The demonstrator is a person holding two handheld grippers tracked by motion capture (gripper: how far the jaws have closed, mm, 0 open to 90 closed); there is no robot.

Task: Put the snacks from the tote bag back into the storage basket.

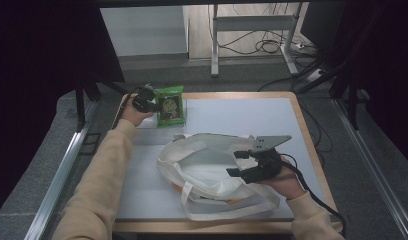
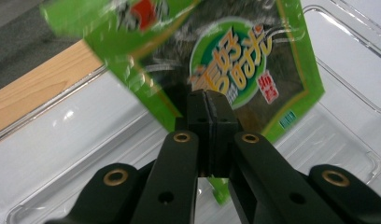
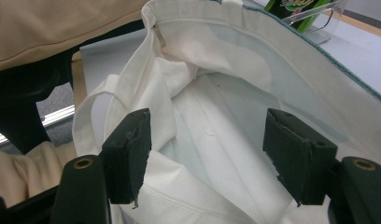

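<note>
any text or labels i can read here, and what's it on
Green snack packet, held in the left gripper: large yellow East Asian characters in a round green badge, too blurred to quote with certainty.
Same packet: small red patch with white characters, and a small green patch below it, too small to read.
White tote bag: no print visible.
Clear plastic tray: no label visible.

A glossy green foil packet point(image 2: 244, 60), a clear plastic tray point(image 2: 347, 154), a matt white cloth bag point(image 3: 216, 140), a wood-edged table point(image 1: 307, 130).
</note>
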